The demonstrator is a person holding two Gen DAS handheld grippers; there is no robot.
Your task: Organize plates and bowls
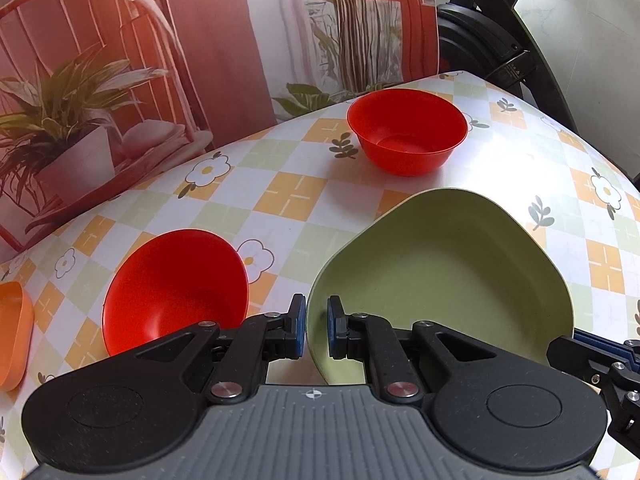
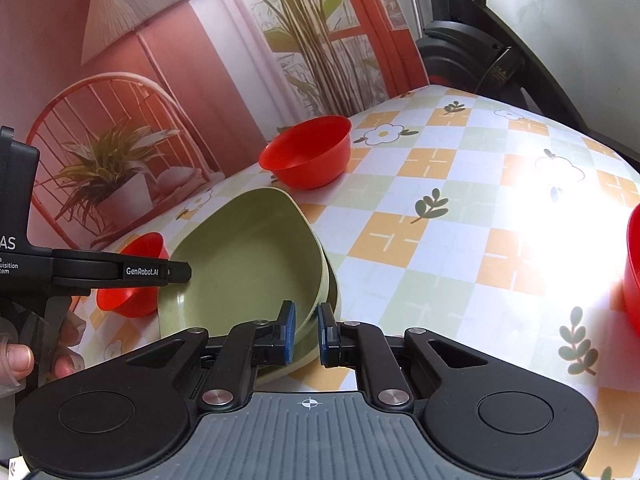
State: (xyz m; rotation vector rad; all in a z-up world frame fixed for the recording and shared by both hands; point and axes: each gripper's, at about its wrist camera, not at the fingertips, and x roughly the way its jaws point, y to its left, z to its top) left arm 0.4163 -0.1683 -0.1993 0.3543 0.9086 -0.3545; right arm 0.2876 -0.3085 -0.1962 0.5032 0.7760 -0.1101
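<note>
A green rounded plate [image 1: 440, 280] is tilted above the checked tablecloth [image 1: 288, 196]. My left gripper [image 1: 316, 320] is shut on its near-left rim. My right gripper [image 2: 307, 328] is shut on the opposite rim of the same green plate [image 2: 248, 264]. A second green plate [image 2: 334, 300] shows as a rim just beneath it. One red bowl [image 1: 407, 136] stands at the far side. Another red bowl [image 1: 176, 292] sits left of the plate. In the right wrist view the left gripper [image 2: 176, 272] crosses in front of that nearer red bowl [image 2: 132, 300].
An orange plate [image 1: 12, 332] lies at the table's left edge. A third red bowl [image 2: 634, 268] is cut off at the right. A printed backdrop [image 1: 120, 80] stands behind the table, with black exercise equipment [image 1: 500, 32] at the back right. A hand [image 2: 20, 360] holds the left gripper.
</note>
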